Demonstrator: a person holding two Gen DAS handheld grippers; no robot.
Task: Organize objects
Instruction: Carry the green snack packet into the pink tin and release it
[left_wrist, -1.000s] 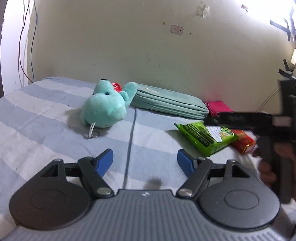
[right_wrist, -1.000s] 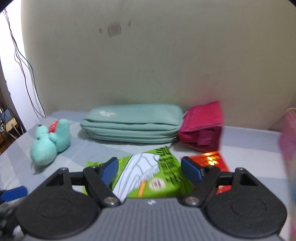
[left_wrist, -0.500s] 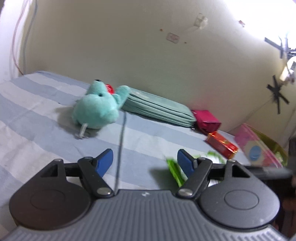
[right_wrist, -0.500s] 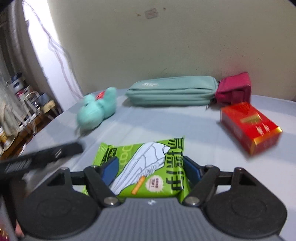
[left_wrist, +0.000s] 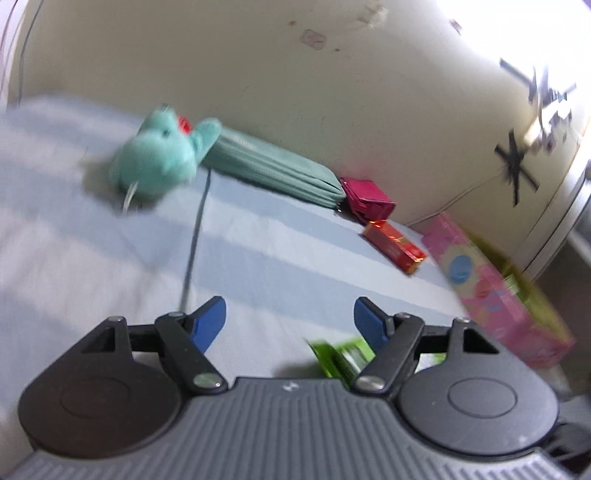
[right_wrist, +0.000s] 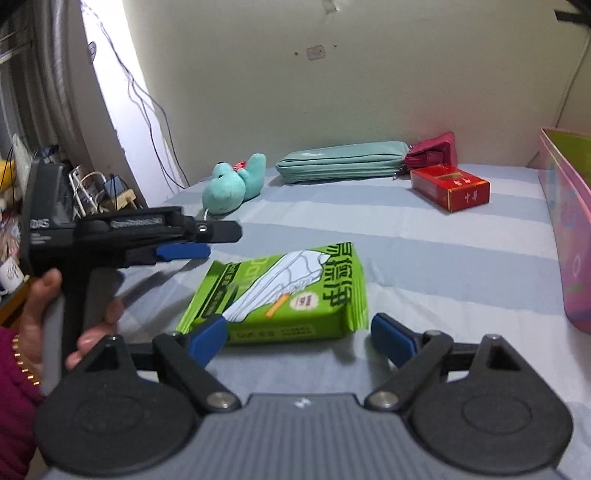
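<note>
— Sliding back, our right tongs now sit spread wide around the green wipes pack on the striped bed, not gripping.
— Left tongs released too; pink box has swung into view, likely its destination.

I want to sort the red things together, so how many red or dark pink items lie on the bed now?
2: the red box lies in front of the dark pink pouch, which sits at the wall end of the teal case. Others may be hidden.
</note>
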